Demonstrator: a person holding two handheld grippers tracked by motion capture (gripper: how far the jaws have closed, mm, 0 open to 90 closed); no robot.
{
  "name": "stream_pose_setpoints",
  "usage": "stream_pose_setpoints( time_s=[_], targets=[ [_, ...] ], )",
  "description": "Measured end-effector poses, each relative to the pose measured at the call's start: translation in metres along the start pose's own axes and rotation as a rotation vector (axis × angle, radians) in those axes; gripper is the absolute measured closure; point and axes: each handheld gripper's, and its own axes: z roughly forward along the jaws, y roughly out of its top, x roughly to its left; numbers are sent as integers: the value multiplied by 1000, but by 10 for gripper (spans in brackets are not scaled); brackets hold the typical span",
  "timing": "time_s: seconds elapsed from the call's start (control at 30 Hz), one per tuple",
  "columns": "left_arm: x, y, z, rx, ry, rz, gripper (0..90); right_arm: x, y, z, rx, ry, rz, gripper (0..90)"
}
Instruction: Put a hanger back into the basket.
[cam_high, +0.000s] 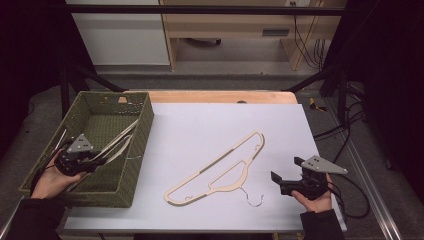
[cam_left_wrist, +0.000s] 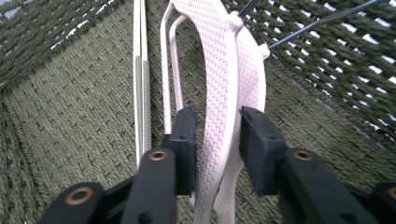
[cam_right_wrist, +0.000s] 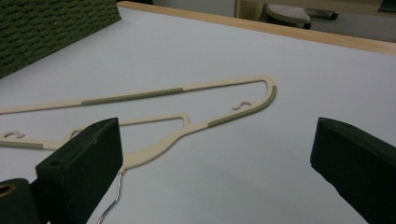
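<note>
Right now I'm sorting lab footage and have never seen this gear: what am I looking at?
A person holds a two-jaw claw in each hand. One camera looks down from above; the other two ride on the claws. The left claw is inside the green woven basket, its jaws on either side of a cream hanger without pressing it. The right claw hangs open and empty over the white table, beside a second hanger lying flat there.

The left gripper (cam_high: 97, 157) and the right gripper (cam_high: 287, 170) are black, each topped by a grey three-cornered plate with small holes. Brass-coloured rivets sit in the black jaw arms, whose pads are blocky. Black cables trail off. Both sleeves are dark.
</note>
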Motion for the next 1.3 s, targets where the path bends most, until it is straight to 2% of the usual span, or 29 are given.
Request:
stream_pose_setpoints(
  time_s=[0.13, 0.23, 0.27, 0.3, 0.33, 0.4, 0.5, 0.6, 0.7, 0.8, 0.93, 1.0, 1.17, 1.3],
  targets=[
    [0, 2, -4, -26, 10, -15, 552, 0, 0, 0, 0, 1, -2, 30],
    [1, 7, -12, -88, 33, -32, 472, 0, 0, 0, 0, 1, -1, 30],
    [1, 8, -16, -95, 38, -21, 467, 0, 0, 0, 0, 1, -1, 30],
    [0, 11, -19, -132, 44, -38, 467, 0, 0, 0, -1, 1, -1, 30],
    [1, 14, -25, -147, 53, -27, 465, 0, 0, 0, -1, 1, 0, 30],
    [-2, 19, -31, -196, 68, -47, 463, 0, 0, 0, -1, 0, 1, 30],
    [-8, 27, -41, -301, 97, -98, 420, 0, 1, -1, -2, 1, 5, 30],
    [-15, 34, -52, -397, 100, -145, 354, 0, 1, -1, -3, 0, 4, 30],
    [-24, 42, -58, -450, 94, -178, 276, 1, 1, -1, -4, 2, 4, 31],
    [-38, 50, -61, -497, 83, -178, 205, 1, 1, -1, -5, 4, 1, 31],
    [-60, 62, -64, -558, 42, -197, 131, 3, 1, -1, -9, 10, -1, 32],
    [-68, 67, -63, -570, 24, -210, 85, 3, 1, -1, -8, 15, -7, 32],
    [-92, 78, -55, -590, -34, -234, 45, 5, 1, -1, -16, 31, 7, 26],
    [-108, 85, -44, -580, -76, -223, 34, 5, 1, 0, -20, 38, 10, 22]
  ],
)
